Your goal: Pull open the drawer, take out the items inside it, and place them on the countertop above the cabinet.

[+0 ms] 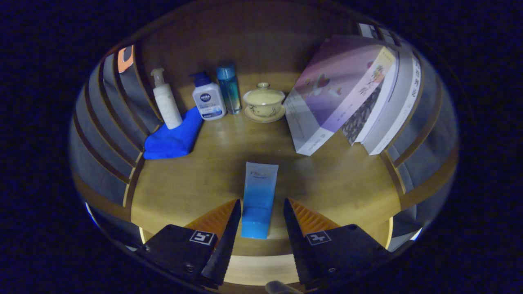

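Blue tube [259,199]: lying flat on worktop [192,183], between fingers of gripper [258,212], cap end nearest. Gripper: spread, clear of tube on both sides, apparently just released. Beyond: bottles, blue cloth [173,136], lidded cup [264,101], books [351,96].

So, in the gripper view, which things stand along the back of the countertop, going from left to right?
White pump bottle → white and blue bottle → slim blue bottle → lidded cup on saucer → leaning books. Nearer, a blue tube lies between the open tongs, fingers apart from it.
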Action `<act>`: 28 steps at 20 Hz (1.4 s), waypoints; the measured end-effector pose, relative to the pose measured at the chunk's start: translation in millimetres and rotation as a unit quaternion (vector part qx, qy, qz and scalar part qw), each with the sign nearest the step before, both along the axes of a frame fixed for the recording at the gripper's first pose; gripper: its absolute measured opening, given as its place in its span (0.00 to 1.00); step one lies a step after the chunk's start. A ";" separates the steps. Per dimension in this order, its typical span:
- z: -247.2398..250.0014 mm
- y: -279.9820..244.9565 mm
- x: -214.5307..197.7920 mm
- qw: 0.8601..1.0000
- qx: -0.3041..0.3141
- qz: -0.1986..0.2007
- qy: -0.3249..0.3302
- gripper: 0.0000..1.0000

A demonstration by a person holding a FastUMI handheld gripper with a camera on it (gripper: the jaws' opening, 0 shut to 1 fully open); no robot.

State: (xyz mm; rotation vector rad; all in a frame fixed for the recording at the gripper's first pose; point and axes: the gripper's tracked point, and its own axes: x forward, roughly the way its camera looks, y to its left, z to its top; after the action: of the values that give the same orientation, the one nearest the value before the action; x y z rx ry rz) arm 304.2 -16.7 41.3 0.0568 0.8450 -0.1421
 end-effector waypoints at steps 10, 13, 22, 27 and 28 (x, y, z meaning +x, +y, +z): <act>47.2 41.2 -83.6 0.986 0.038 0.047 -0.155 0.79; 55.2 34.6 -118.5 0.976 0.010 0.059 -0.211 0.81; 58.4 60.4 -234.6 0.934 0.039 0.101 -0.341 0.98; 33.3 47.9 -294.6 0.929 0.062 0.084 -0.354 0.99; 28.9 42.4 -301.8 0.928 0.061 0.078 -0.359 0.99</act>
State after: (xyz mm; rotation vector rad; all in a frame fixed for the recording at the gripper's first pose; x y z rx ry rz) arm 2.4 25.7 70.2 0.1485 0.1207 0.0831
